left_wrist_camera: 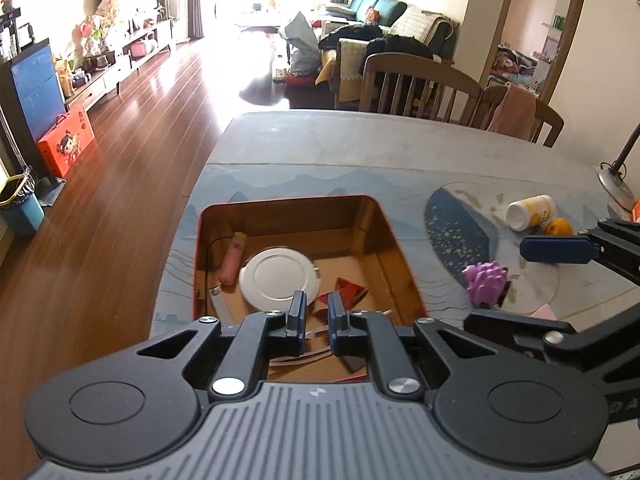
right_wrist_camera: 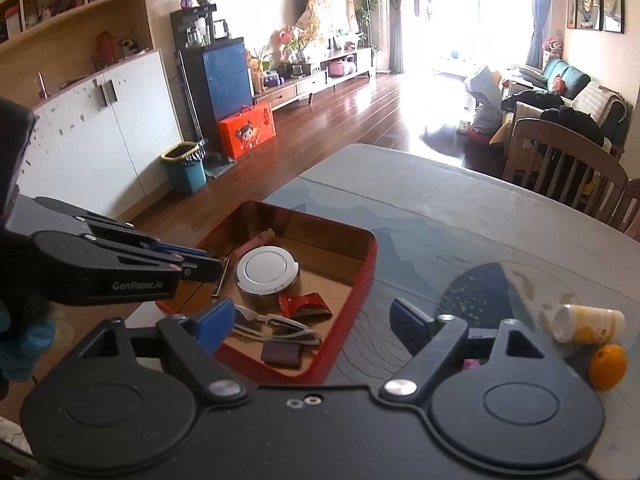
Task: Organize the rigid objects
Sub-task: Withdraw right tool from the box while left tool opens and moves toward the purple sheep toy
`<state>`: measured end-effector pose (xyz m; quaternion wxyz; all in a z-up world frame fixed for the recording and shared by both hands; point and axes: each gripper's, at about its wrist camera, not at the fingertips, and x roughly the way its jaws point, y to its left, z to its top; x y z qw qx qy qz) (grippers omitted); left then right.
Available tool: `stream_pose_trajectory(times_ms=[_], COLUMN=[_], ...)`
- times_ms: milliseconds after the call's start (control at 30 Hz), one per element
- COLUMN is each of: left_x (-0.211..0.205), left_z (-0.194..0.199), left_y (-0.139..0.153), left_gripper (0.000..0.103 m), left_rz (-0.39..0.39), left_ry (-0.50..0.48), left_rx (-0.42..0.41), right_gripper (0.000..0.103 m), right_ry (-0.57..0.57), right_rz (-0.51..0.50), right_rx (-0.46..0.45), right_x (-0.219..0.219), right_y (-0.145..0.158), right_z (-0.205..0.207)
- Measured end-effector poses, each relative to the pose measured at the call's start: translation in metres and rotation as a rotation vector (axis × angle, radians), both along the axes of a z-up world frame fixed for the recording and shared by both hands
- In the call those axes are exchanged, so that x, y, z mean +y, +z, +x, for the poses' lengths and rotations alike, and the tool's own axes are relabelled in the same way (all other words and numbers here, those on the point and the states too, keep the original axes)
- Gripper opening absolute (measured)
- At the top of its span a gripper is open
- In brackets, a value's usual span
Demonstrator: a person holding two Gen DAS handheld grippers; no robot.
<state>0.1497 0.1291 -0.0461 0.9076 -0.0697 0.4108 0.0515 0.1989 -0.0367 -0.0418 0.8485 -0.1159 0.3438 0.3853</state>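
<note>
A red tin box [left_wrist_camera: 374, 210] [right_wrist_camera: 366, 264] stands on the table and holds a round white-lidded container [left_wrist_camera: 279, 273] [right_wrist_camera: 264, 270], a pink tube [left_wrist_camera: 233, 258], a red wrapper [right_wrist_camera: 304, 305], white glasses [right_wrist_camera: 276, 326] and a dark square [right_wrist_camera: 280, 354]. My left gripper [left_wrist_camera: 317, 312] hovers over the box's near side, its jaws narrowly apart and empty; it also shows in the right wrist view [right_wrist_camera: 200, 266]. My right gripper [right_wrist_camera: 312, 320] is open and empty, over the box's right edge. A purple spiky toy [left_wrist_camera: 484, 282], a white-and-yellow bottle [left_wrist_camera: 530, 211] [right_wrist_camera: 590, 324] and an orange [left_wrist_camera: 560, 227] [right_wrist_camera: 608, 366] lie on the table to the right.
The table [left_wrist_camera: 360, 148] carries a blue patterned mat [right_wrist_camera: 420, 248]. A lamp base [left_wrist_camera: 616, 184] stands at the far right. Wooden chairs [left_wrist_camera: 416, 84] line the far side. The floor drops off at the left table edge.
</note>
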Motion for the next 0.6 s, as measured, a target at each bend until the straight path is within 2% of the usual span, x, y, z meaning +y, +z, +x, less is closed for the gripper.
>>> stream_pose_trajectory(times_ms=[267,600], left_x=[-0.027,-0.075], left_z=[-0.002,-0.003], left_y=[0.006,0.009], left_gripper=[0.01,0.01], left_rz=[-0.003,0.023], left_ry=[0.002,-0.017], left_rx=[-0.012,-0.029], right_gripper=[0.089,0.09], right_ry=[-0.023,-0.056], right_rz=[0.045,0.043], right_rx=[0.013,0.007], right_x=[-0.04,-0.093], right_y=[0.008,0.006], right_z=[-0.002,-0.002])
